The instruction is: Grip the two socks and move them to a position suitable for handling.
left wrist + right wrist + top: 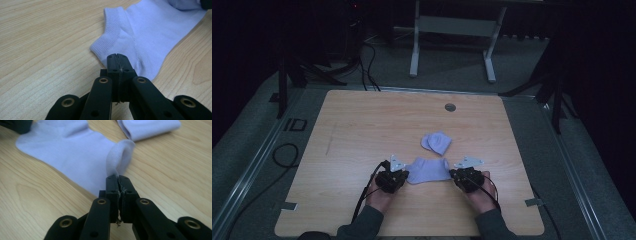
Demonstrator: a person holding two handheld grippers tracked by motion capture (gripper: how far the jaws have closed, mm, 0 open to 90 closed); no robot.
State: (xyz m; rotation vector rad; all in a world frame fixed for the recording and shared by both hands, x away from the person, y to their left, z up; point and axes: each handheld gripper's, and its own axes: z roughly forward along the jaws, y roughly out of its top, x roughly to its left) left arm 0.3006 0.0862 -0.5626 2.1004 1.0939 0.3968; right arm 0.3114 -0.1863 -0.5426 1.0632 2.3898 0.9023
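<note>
A light purple sock (428, 170) lies flat on the wooden desk (362, 130), a little below the middle of it. The person's two hands come in from six o'clock, one on each side of the sock.

The left gripper (392, 179) sits at the sock's nine o'clock end. In the left gripper view its black fingers (113, 65) are pressed tight together, and the edge of the sock (150, 32) near the ribbed cuff is pinched between them.

The right gripper (466, 178) sits at the sock's three o'clock end. In the right gripper view its fingers (112, 186) are also closed tight, and they hold a bit of the sock (67, 152) right by its round end. That end is lifted a little off the desk and curls up.

The sock is stretched out between the two grippers and rests on the desk in the middle.

A second sock (436, 142), folded up, lies near the first one at about twelve o'clock from it. It does not touch either gripper. A small round hole cover (450, 107) sits farther up the desk.
</note>
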